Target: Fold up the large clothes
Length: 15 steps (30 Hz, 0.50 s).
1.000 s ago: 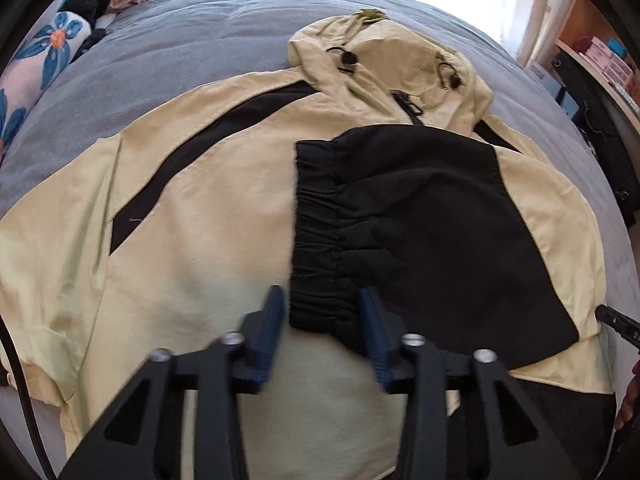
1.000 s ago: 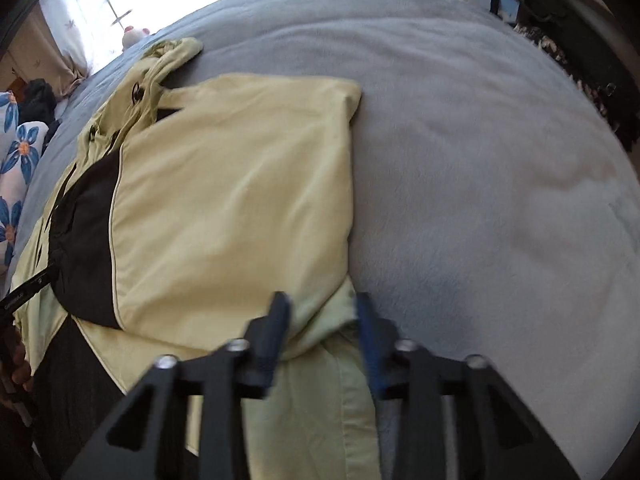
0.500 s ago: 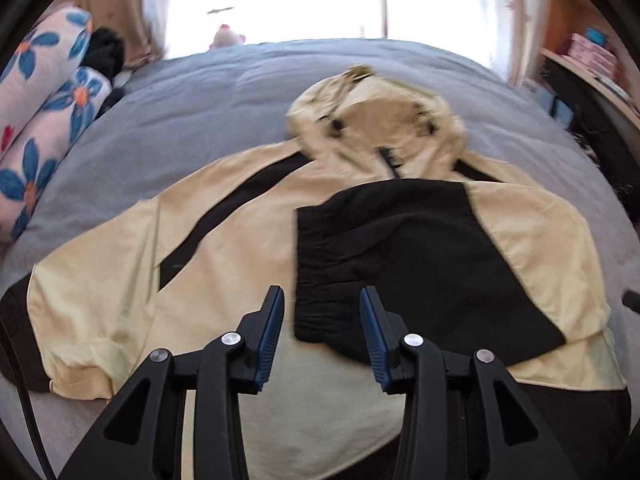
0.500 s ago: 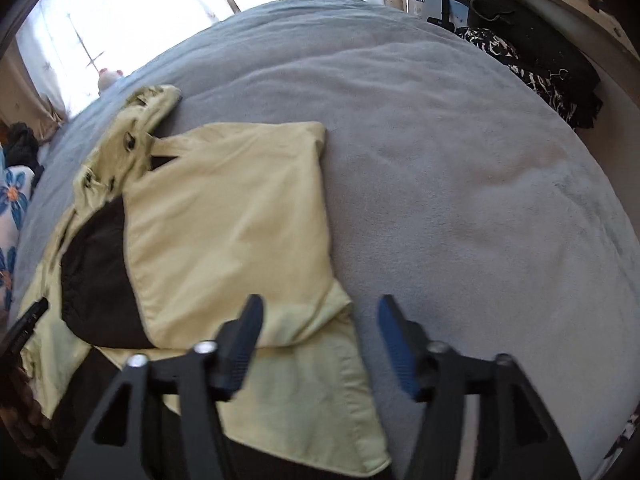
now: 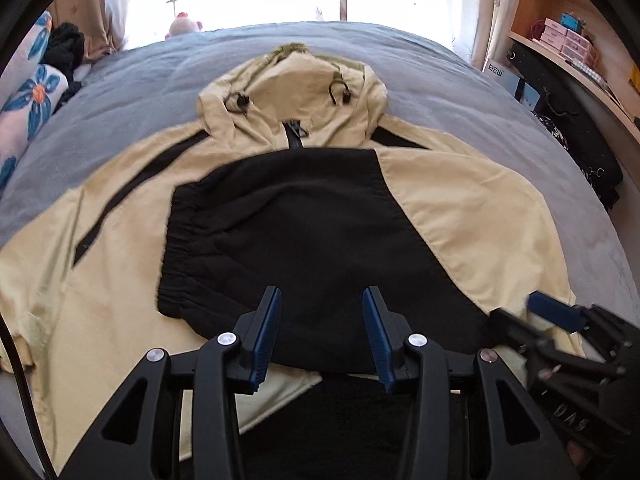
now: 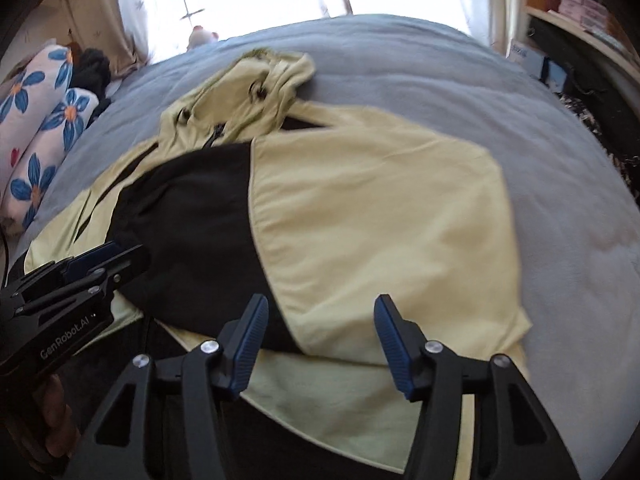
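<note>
Nearest to you, your left gripper (image 5: 322,334) hangs with jaws apart over the black sleeve, holding nothing. Your right gripper (image 6: 318,338) has just been closing a little, yet it is open and empty above the yellow fold. Only the left view shows the jacket (image 5: 460,200) with its unfolded left sleeve (image 5: 44,256) on the grey bed (image 5: 140,80); only the right view shows your hand (image 6: 56,408). Beyond, the hood (image 5: 296,88) lies toward the window.

Jacket (image 5: 460,200), yellow and black, hooded: one. Bed (image 5: 120,92) with grey cover: one. Floral pillows (image 6: 36,136): two. Plush toy (image 5: 182,26) at the window: one. Tongs: two pairs, left tongs (image 5: 320,336) and right tongs (image 6: 318,346).
</note>
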### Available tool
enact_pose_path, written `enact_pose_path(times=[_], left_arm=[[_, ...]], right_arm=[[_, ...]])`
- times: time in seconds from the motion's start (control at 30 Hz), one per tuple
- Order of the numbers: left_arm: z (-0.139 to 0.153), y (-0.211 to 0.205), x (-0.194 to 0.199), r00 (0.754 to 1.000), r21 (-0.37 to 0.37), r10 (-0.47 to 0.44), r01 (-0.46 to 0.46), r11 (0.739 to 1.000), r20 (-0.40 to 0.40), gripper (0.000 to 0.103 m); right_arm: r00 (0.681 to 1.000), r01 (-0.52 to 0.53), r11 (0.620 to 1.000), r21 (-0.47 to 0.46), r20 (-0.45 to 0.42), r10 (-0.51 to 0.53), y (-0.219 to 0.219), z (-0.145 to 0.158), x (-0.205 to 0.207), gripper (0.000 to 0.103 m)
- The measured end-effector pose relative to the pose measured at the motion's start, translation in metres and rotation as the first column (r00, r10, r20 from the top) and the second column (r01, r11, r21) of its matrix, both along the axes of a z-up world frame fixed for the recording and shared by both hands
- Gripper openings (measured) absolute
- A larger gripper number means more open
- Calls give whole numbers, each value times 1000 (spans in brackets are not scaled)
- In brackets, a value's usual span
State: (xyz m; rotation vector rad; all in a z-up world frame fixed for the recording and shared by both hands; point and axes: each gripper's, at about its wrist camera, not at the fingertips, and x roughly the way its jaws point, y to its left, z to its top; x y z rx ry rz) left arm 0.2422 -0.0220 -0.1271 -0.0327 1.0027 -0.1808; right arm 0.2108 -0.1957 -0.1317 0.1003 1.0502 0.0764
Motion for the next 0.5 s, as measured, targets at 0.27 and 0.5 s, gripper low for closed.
enact_pose_path(times=[0.27,0.5], left_arm=[[-30,27,11,994,83,95,-91,992,-44,54],[-30,36,12,994,76,96,-92,993,-51,54]], right_arm=[[981,193,979,-66,-1,-194,-63,-13,-1,54],[945,321,945,-69,-37,-324,-113,-18,-20,54]])
